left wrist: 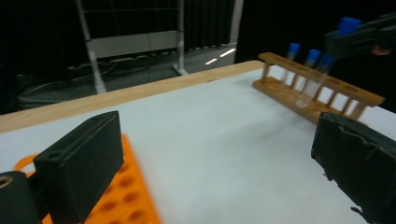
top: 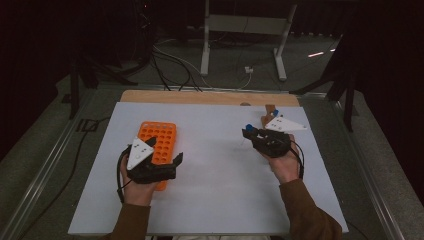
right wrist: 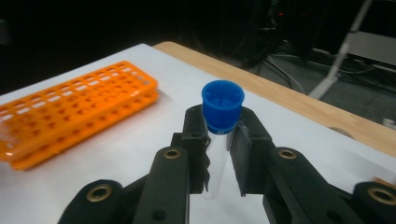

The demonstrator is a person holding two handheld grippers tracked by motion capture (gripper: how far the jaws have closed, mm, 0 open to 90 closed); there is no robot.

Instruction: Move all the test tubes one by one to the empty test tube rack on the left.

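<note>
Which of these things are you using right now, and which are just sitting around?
In use: blue-capped tube held in the right gripper; orange rack by the open left gripper; wooden rack with tubes.

Just lying about: cables on the floor; metal stand.

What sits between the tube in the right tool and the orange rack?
Nothing visible: the right tool holds the tube, and bare white table lies between it and the rack. The open left tool hovers over the rack's near end.
</note>
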